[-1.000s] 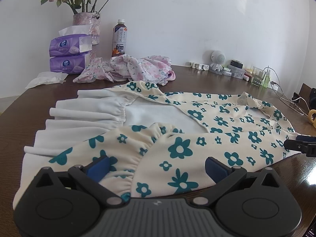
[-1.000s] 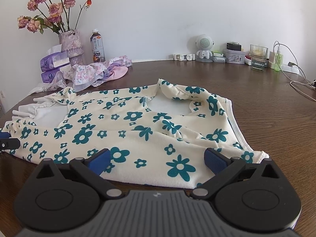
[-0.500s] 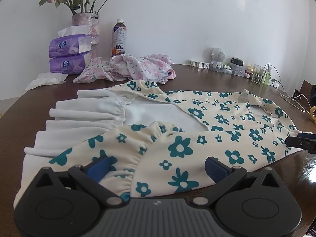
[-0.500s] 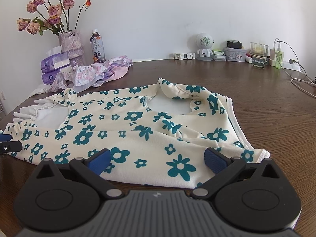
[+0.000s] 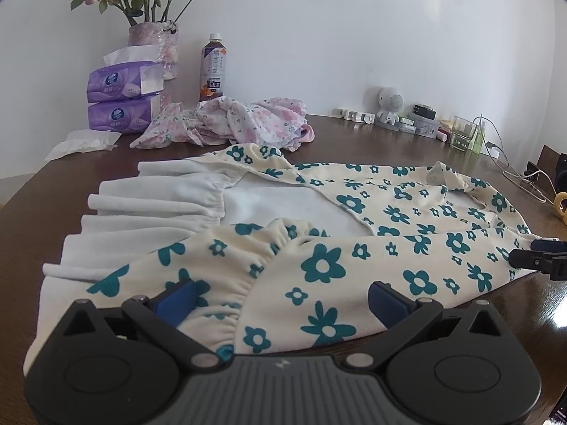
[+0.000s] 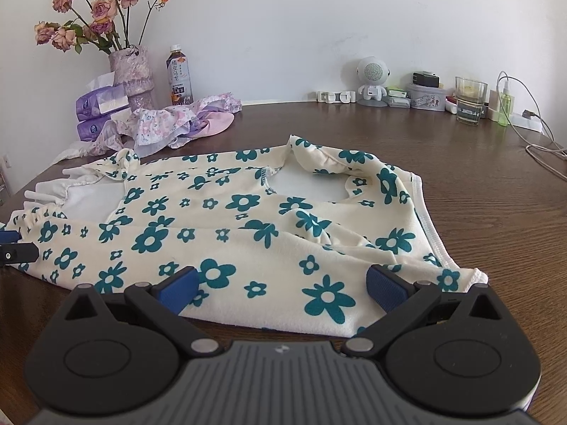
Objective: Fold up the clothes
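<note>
A cream dress with teal flowers (image 5: 354, 219) (image 6: 248, 219) lies spread flat on the brown table, partly folded, with its white ruffled lining (image 5: 149, 212) showing at the skirt end. My left gripper (image 5: 283, 301) is open, low over the near skirt edge, blue pads wide apart with fabric between but not pinched. My right gripper (image 6: 283, 290) is open the same way over the near edge by the shoulder end. Each gripper's tip shows in the other's view: the right gripper (image 5: 538, 255) and the left gripper (image 6: 16, 246).
A crumpled pink floral garment (image 5: 234, 124) (image 6: 177, 125) lies behind the dress. Beyond stand tissue packs (image 5: 122, 95), a flower vase (image 6: 133, 74) and a bottle (image 5: 212, 69). A small robot figure (image 6: 370, 81), glass (image 6: 469, 101), boxes and cables (image 6: 542, 148) line the back right.
Both grippers have shifted only slightly over the dress edge; the view of the far end has slid a little. Both stay open and the dress lies as before.
</note>
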The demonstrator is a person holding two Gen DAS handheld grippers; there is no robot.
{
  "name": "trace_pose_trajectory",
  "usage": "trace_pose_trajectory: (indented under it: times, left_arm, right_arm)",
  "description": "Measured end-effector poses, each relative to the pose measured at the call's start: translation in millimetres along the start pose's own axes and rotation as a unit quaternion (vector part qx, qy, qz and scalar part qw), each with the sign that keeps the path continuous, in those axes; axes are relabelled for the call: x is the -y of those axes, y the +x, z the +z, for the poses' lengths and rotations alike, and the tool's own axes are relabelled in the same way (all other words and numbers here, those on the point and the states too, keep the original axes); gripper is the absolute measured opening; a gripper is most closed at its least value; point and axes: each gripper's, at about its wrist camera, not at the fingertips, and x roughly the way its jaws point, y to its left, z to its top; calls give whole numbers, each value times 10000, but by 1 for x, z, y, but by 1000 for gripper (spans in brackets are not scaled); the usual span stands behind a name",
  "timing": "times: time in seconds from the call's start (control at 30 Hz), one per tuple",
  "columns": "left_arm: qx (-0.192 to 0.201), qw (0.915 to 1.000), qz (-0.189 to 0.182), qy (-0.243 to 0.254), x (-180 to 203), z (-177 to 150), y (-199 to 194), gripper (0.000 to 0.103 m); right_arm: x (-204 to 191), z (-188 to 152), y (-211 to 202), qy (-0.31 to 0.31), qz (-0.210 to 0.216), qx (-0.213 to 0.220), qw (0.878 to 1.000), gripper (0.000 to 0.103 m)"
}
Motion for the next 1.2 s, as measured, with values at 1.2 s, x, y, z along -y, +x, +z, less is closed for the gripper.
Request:
trace_pose_trajectory:
  times: [1.2]
  left_arm:
    - [-1408, 9742, -258, 1745, -86, 162, 127, 80]
  right_arm:
    - [28, 174, 153, -1198, 1197, -990, 9806, 93]
